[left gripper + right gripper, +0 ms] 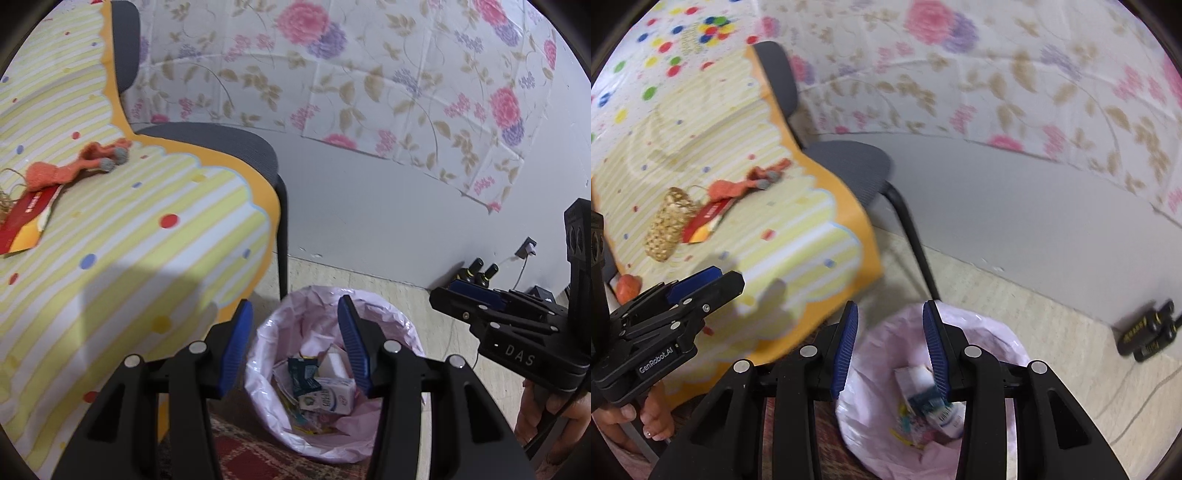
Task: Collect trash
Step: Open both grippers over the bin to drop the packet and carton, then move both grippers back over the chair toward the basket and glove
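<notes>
A small round bin lined with a pale pink plastic bag [391, 328] stands on the floor directly below and ahead of both grippers. In it lie a white milk carton with blue print [327, 397], a dark teal wrapper [303, 373] and more paper scraps underneath.

The left gripper [295, 343] hangs above the bin with its blue-padded fingers [236, 343] spread apart and nothing between them; through the gap the bag's contents show. The right gripper [890, 343] hovers over the same bin, likewise spread wide and empty, with the carton [923, 398] just beyond its right fingertip. In the left wrist view the right gripper's black body appears off to the right, a hand [546, 417] wrapped around its handle.

To the left of both grippers is a table covered by a yellow-striped cloth with coloured dots and an orange scalloped edge [129, 236]. On it, well away from the fingers, lie an orange knitted piece with grey pompoms [74, 166], a red printed card [27, 221] touching it, and a woven straw basket [666, 225] beside the card.

Beyond the table edge stands a grey upholstered chair with black legs [218, 144]. Far right, by the grey wall, dark bottles [1148, 330] lie on the floor.
</notes>
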The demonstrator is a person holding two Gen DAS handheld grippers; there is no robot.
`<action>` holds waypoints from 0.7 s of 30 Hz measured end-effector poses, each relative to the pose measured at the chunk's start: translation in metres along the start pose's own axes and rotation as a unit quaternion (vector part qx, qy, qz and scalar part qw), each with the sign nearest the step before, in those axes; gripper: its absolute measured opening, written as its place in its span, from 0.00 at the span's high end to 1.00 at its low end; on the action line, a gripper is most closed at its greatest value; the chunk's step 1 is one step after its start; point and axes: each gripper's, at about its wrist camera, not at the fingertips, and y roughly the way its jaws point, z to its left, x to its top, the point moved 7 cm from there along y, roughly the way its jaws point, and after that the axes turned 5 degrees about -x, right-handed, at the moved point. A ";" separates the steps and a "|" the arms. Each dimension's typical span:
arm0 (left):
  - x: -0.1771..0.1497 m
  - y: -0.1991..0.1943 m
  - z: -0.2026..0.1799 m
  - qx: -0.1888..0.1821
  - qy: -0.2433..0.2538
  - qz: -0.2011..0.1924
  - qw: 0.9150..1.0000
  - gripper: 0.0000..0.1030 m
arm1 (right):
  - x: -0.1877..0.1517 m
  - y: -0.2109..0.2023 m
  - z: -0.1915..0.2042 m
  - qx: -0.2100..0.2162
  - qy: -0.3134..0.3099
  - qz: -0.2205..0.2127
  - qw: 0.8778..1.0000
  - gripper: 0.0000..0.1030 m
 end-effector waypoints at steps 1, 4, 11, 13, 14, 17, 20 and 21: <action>0.001 -0.002 0.003 0.004 0.001 -0.002 1.000 0.55 | 0.004 -0.001 0.007 0.005 -0.006 -0.004 1.000 0.62; 0.004 -0.011 0.014 0.017 -0.006 -0.013 1.000 0.55 | 0.018 -0.003 0.035 0.026 -0.029 -0.015 0.999 0.62; 0.017 -0.045 0.055 0.061 -0.027 -0.052 0.996 0.55 | 0.047 -0.003 0.098 0.064 -0.077 -0.038 0.994 0.62; 0.021 -0.056 0.067 0.077 -0.035 -0.062 0.995 0.55 | 0.055 -0.002 0.116 0.072 -0.093 -0.045 0.992 0.62; 0.023 -0.064 0.075 0.085 -0.040 -0.067 0.993 0.55 | 0.059 -0.002 0.123 0.074 -0.099 -0.048 0.991 0.62; 0.028 -0.084 0.098 0.109 -0.054 -0.081 0.989 0.51 | 0.071 0.001 0.148 0.083 -0.117 -0.056 0.988 0.62; 0.030 -0.103 0.122 0.134 -0.068 -0.092 0.984 0.51 | 0.084 0.006 0.172 0.092 -0.135 -0.064 0.984 0.56; 0.030 -0.107 0.128 0.140 -0.072 -0.095 0.983 0.50 | 0.087 0.008 0.180 0.093 -0.140 -0.065 0.984 0.54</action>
